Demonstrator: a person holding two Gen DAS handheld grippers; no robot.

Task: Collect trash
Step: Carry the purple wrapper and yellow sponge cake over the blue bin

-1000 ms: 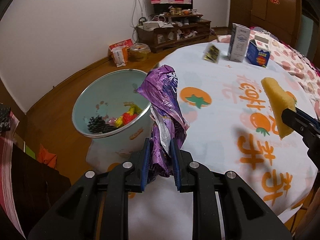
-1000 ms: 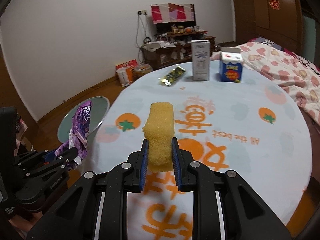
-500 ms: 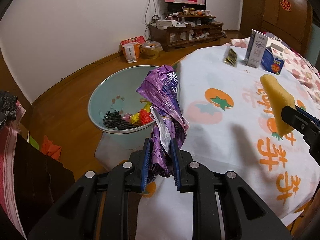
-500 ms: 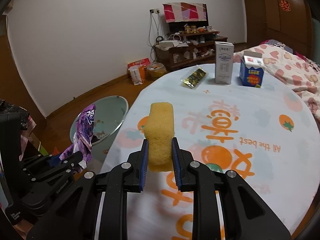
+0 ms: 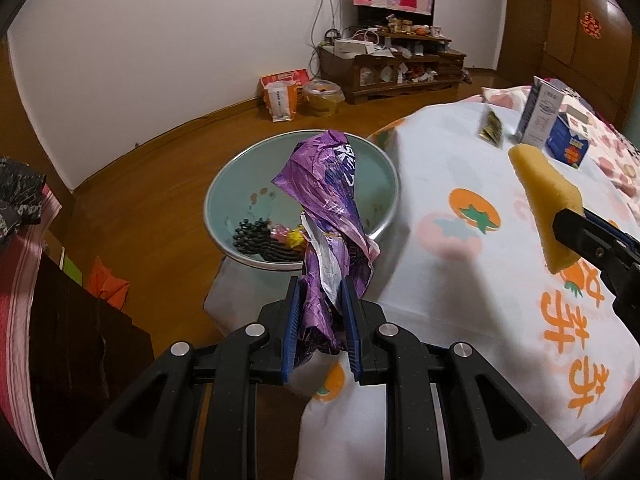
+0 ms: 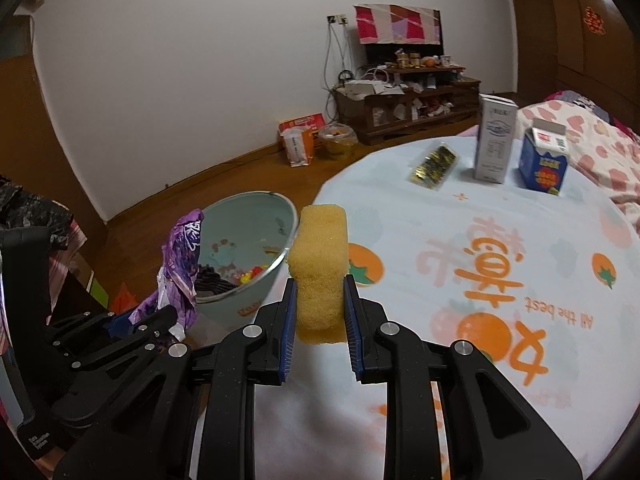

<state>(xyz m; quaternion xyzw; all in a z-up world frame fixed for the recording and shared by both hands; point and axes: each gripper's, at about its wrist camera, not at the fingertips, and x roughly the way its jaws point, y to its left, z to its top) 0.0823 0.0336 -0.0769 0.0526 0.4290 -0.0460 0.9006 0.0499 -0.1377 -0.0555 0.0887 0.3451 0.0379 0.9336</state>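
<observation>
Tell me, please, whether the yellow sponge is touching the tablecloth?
Apart: the left wrist view shows the yellow sponge clamped in the right gripper, raised clear above the tablecloth.

A pale cloth printed with orange tomatoes and lettering (image 6: 492,264) covers the counter. To the far right a bed (image 6: 592,140) carries a pink-patterned cover. On the wooden floor (image 5: 168,184) by the far white wall (image 6: 180,60) stand an orange-and-white bag (image 6: 298,142) and, just right of it, a clear tub (image 6: 338,142) with something yellow inside, possibly food. Right of these a low, cluttered wooden cabinet (image 6: 408,108) sits under a red, pink and white cloth (image 6: 398,24).
</observation>
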